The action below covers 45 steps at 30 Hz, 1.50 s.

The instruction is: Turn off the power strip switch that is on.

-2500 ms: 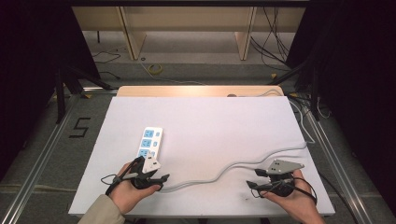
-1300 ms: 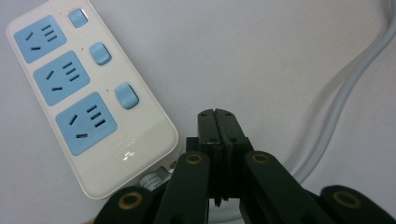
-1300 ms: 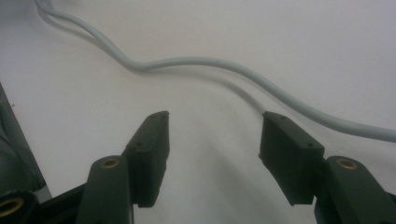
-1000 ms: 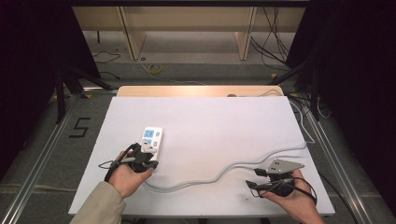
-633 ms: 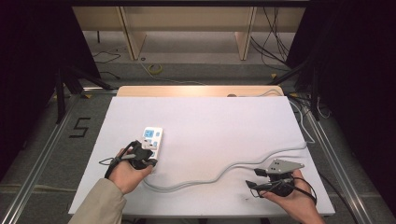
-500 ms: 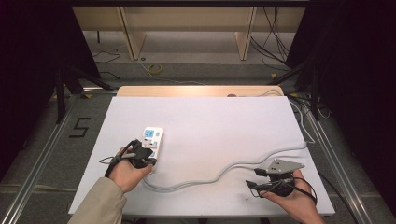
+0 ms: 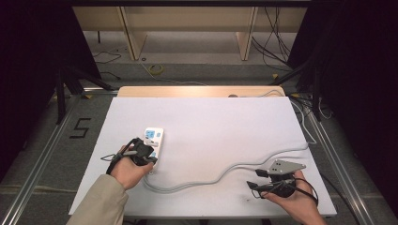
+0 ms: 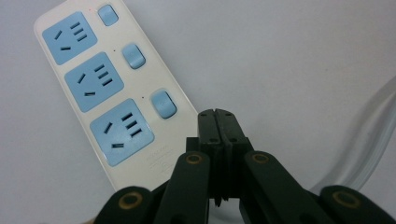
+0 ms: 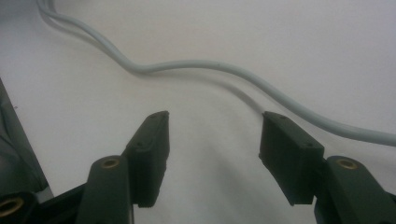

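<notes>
Since the earlier frame the left hand-held gripper has slid onto the power strip's near end on the desk; its own view shows jaws pressed together, empty, beside that rigid, light, graspable body; the right hand-held gripper gapes empty before the limp cable.

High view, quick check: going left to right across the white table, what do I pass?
Left claw at the white power strip with blue sockets → wavy grey cord → right claw under its grey three-cornered plate.
</notes>
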Tool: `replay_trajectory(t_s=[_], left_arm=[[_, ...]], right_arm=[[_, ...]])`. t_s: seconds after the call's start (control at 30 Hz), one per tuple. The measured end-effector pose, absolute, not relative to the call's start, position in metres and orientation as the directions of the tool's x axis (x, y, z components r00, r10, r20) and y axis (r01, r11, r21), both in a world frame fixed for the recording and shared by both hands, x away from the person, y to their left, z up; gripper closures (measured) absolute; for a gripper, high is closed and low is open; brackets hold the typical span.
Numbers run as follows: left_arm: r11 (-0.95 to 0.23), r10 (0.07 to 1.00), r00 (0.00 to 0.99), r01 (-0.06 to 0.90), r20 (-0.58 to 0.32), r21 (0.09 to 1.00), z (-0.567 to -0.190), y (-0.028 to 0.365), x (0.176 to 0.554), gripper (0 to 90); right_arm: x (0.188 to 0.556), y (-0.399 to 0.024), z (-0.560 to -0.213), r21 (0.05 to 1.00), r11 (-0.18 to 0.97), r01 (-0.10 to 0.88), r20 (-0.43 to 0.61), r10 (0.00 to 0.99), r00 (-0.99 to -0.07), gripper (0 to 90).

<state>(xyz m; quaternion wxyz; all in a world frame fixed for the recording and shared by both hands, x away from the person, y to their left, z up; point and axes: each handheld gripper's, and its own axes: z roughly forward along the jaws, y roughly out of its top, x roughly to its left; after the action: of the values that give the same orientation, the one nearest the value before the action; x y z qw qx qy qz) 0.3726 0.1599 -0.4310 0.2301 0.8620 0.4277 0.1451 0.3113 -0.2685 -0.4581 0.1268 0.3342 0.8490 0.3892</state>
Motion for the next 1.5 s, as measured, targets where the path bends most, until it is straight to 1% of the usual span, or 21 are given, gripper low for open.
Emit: replay_trajectory(t_s=[0.47, 1.5], left_arm=[[-0.54, 0.803, 0.592, 0.675, 0.068, 0.504, -0.426, 0.158, 0.383, 89.9], [-0.539, 0.811, 0.582, 0.701, 0.064, 0.467, -0.42, 0.159, 0.405, 89.9]], right_arm=[[0.312, -0.269, -0.458, 0.747, 0.474, 0.466, 0.041, 0.666, -0.744, 43.3], [0.311, -0.268, -0.458, 0.748, 0.476, 0.464, 0.042, 0.663, -0.747, 43.3]])
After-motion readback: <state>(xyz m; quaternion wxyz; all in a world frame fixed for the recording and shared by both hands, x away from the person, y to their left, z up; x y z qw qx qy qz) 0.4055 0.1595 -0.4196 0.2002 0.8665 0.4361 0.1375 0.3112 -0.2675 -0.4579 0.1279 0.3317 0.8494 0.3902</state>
